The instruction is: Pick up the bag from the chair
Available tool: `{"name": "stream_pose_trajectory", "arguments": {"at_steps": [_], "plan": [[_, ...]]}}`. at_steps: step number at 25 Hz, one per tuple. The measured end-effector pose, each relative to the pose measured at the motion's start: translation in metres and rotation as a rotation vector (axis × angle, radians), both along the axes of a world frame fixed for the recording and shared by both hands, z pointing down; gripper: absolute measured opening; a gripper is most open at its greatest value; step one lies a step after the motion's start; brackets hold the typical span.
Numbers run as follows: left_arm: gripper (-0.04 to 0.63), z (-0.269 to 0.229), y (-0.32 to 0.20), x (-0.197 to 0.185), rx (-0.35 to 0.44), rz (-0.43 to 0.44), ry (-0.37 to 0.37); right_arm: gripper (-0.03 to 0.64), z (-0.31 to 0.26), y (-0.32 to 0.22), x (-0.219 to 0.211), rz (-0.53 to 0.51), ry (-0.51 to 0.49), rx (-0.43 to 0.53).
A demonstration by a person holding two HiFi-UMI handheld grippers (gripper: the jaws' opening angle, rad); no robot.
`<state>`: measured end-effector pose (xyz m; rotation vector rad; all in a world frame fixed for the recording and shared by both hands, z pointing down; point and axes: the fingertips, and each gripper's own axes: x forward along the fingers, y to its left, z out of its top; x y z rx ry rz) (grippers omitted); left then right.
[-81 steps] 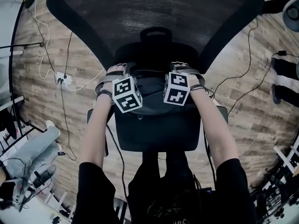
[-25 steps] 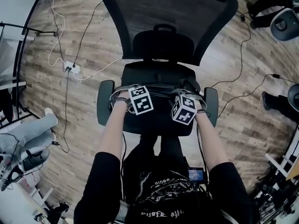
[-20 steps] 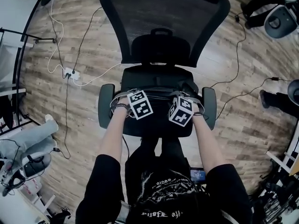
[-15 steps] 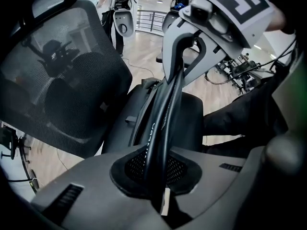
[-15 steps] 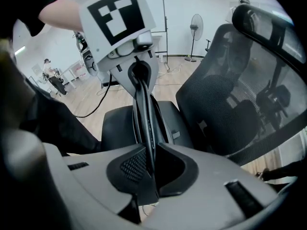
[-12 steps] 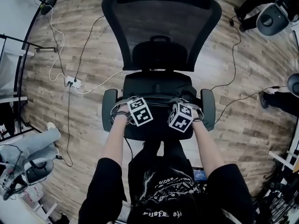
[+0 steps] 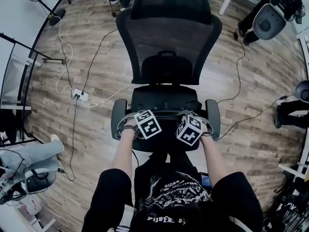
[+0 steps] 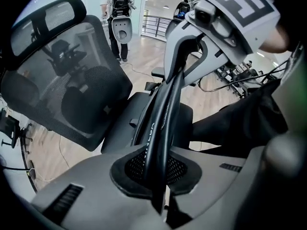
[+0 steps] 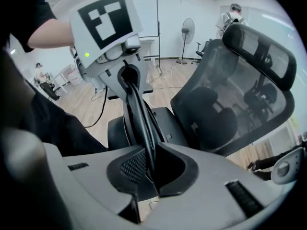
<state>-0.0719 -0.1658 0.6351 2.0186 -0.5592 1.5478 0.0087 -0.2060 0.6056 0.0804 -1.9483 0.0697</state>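
A: Starting big: office chair [image 7: 169, 42]. Looks free to swivel, probably to roll too. Could turn or drift under any sideways drag on the way up.

B: Agreed. Safer to lift straight up off the chair's seat [image 7: 164, 94], never toward the chair's armrests [image 7: 118, 119]. Next down?

A: Then the bag [image 7: 166, 132]. Black on black at the chair's front edge, between the armrests. Hard to tell whether clear of the seat or resting on it. Might catch an armrest and tip if raised unevenly.

B: And might swing hard once free of the seat. Then the bag strap [image 8: 160, 119]?

A: Stretched taut above the chair's front edge, from one gripper to the other. Narrow and smooth-looking. Likely to slide under load, more so with the two ends pulled apart.

B: Smallest last. What of the left gripper [image 8: 154, 169]?

A: Clamped on the bag strap, well down between the textured pads [image 8: 134, 164]. Same for the right gripper [image 9: 147, 164], pinched on that strap but holding it edge-on, close to one pad's lip. Weaker hold by the look of it. Could let go first and drop that end back onto the chair's seat.
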Motion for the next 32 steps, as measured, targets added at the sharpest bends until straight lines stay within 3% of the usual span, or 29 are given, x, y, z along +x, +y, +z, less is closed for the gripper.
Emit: {"name": "stream_pose_trajectory", "arguments": {"at_steps": [14,19,25,32], "plan": [[0.025,-0.069,0.046,0.019,-0.016,0.117,0.033,0.048,-0.068,0.048,0.019,-0.003,0.002,-0.021],[0.025,-0.082,0.062,0.027,-0.02,0.206,0.008,0.048,-0.078,0.07,0.029,-0.05,-0.029,-0.059],[0.025,-0.104,0.076,0.029,-0.069,0.244,0.025,0.048,-0.099,0.078,0.032,-0.133,-0.023,-0.065],[0.025,-0.139,0.073,0.02,-0.041,0.275,-0.005,0.048,-0.131,0.078,0.025,-0.147,-0.068,-0.053]]}}
